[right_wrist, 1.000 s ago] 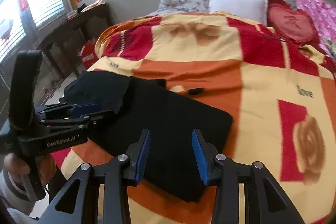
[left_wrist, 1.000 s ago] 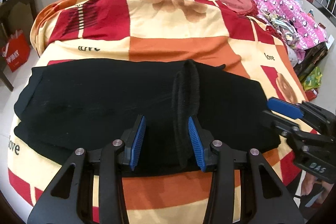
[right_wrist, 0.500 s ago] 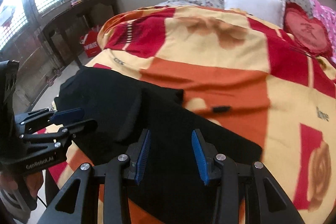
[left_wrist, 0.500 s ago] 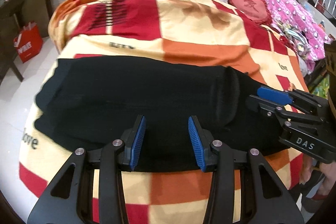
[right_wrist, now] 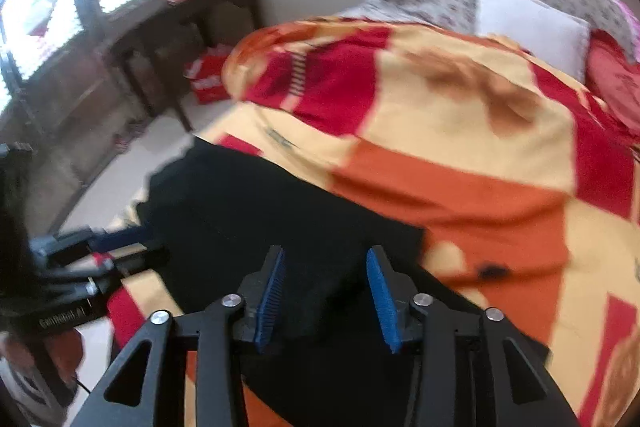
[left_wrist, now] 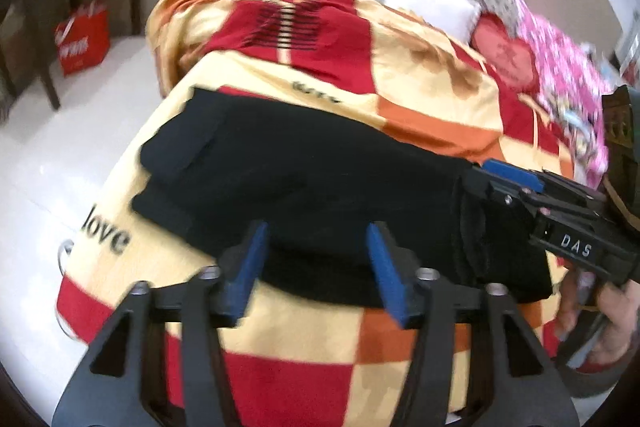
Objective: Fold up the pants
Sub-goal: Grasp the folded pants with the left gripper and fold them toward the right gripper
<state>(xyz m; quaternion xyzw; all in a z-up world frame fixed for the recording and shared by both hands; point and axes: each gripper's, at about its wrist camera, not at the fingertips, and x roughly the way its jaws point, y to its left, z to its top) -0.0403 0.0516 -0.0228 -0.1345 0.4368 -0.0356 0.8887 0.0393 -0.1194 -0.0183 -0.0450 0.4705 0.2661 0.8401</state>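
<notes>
Beside the black pants [left_wrist: 320, 187], blanket [left_wrist: 420, 75] reads "love".

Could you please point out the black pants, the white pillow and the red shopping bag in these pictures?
black pants [left_wrist: 320, 179], left wrist view, middle of the fabric.
white pillow [left_wrist: 424, 3], left wrist view, centre of its face.
red shopping bag [left_wrist: 82, 41], left wrist view, its front panel.

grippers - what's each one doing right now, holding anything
left gripper: open, jaws just widened, holding nothing, above the pants.
right gripper: open, jaws just widened, holding nothing.
</notes>
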